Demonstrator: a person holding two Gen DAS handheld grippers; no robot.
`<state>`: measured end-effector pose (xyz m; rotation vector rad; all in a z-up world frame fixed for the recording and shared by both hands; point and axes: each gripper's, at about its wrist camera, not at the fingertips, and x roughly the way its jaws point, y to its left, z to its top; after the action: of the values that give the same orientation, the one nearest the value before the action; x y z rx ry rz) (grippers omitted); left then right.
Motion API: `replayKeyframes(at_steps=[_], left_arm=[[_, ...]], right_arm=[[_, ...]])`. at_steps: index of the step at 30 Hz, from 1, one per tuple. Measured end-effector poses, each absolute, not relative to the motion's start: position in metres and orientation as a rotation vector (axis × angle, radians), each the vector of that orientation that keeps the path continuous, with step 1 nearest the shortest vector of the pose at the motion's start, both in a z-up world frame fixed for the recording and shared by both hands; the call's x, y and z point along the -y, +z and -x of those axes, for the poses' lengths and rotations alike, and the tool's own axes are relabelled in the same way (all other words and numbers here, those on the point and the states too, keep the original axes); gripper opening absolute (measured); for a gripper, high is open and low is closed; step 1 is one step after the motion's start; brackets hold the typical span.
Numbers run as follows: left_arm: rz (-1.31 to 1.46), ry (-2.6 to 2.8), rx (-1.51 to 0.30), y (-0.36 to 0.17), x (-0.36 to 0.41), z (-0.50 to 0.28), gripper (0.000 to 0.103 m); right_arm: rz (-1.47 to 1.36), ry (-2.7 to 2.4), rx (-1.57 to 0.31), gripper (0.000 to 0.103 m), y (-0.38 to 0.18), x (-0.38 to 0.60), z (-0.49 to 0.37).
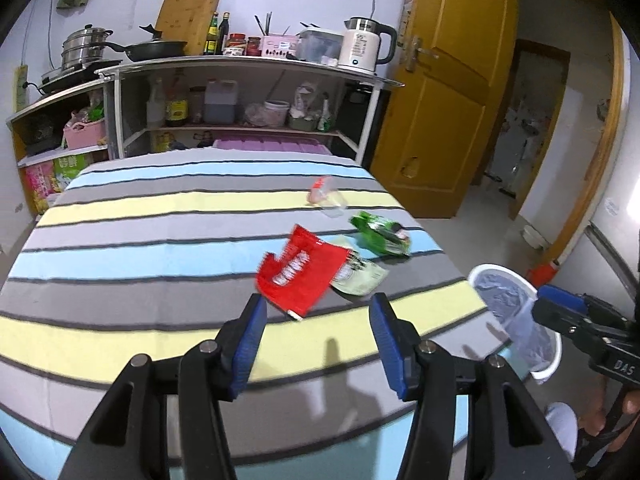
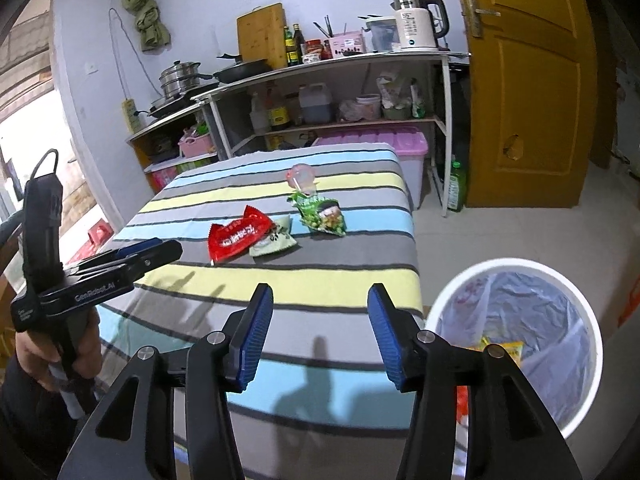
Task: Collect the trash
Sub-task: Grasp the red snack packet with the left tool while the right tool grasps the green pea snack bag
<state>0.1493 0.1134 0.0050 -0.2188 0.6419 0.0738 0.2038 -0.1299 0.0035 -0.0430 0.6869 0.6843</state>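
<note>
A red wrapper (image 1: 302,270) (image 2: 236,238) lies on the striped table, partly over a pale green packet (image 1: 360,276) (image 2: 276,240). Behind them lie a green snack bag (image 1: 382,234) (image 2: 322,214) and a clear pink cup (image 1: 326,194) (image 2: 302,178). My left gripper (image 1: 318,314) is open and empty just short of the red wrapper; it also shows in the right wrist view (image 2: 160,250). My right gripper (image 2: 320,304) is open and empty above the table's near edge; it also shows in the left wrist view (image 1: 560,304). A white bin (image 2: 516,344) (image 1: 516,312) with a liner holds some trash at the table's right.
The striped cloth table (image 1: 140,240) (image 2: 360,252) fills the middle. Behind it stand metal shelves (image 1: 248,92) with pots, bottles and a kettle (image 2: 418,20). A pink storage box (image 2: 408,152) sits under the shelves. A yellow door (image 1: 440,100) is at the right.
</note>
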Motion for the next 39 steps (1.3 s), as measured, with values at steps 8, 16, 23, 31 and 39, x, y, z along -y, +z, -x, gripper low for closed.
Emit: replayKeyframes(at_steps=[8, 16, 23, 31, 39], left_arm=[[0.191, 0.104, -0.684, -0.003, -0.13, -0.18, 0.056], [0.209, 0.115, -0.743, -0.02, -0.138, -0.209, 0.056], [0.23, 0.115, -0.778, -0.031, -0.143, -0.226, 0.056], [0.288, 0.098, -0.836, -0.041, -0.15, -0.238, 0.056], [0.277, 0.091, -0.842, -0.042, -0.148, -0.239, 0.056]], right_arm=[[0.085, 0.707, -0.693, 0.054, 0.003, 0.104, -0.228], [0.121, 0.719, -0.727, 0.056, -0.005, 0.078, -0.264], [0.158, 0.725, -0.777, 0.061, -0.021, 0.054, -0.296], [0.177, 0.738, -0.817, 0.062, -0.032, 0.031, -0.33], [0.171, 0.742, -0.878, 0.062, -0.049, 0.019, -0.355]])
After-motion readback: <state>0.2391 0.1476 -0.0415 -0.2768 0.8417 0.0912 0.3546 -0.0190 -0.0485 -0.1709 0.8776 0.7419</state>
